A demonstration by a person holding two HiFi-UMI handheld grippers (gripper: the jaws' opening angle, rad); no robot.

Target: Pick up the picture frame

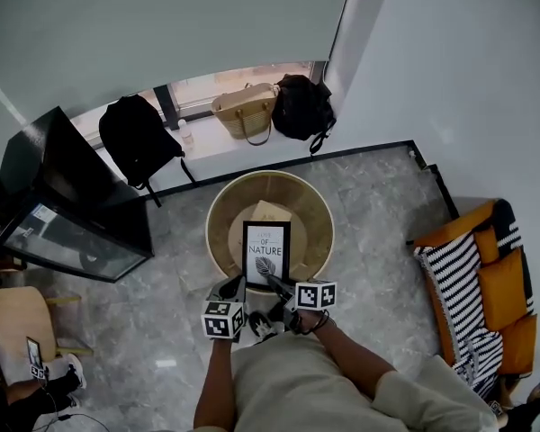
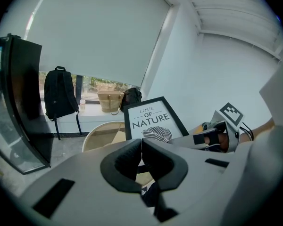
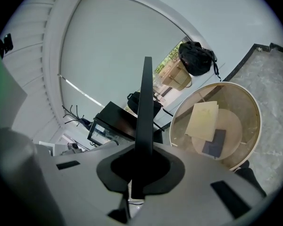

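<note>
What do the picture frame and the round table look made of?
Picture frame: thin matte black border, wood or plastic, cannot tell which; white printed paper sheet inside.
Round table: pale tan with a raised cream rim, wood-like in colour, possibly veneer or bamboo; grain too small to confirm.

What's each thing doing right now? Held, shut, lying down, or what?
picture frame, lifted off the round table, print showing
right gripper, shut on the picture frame's edge
left gripper, jaws together beside the frame's bottom
round table, paper and dark booklet lying on it
window blind, pulled almost fully down
black backpack, leaning against the low wall
</note>
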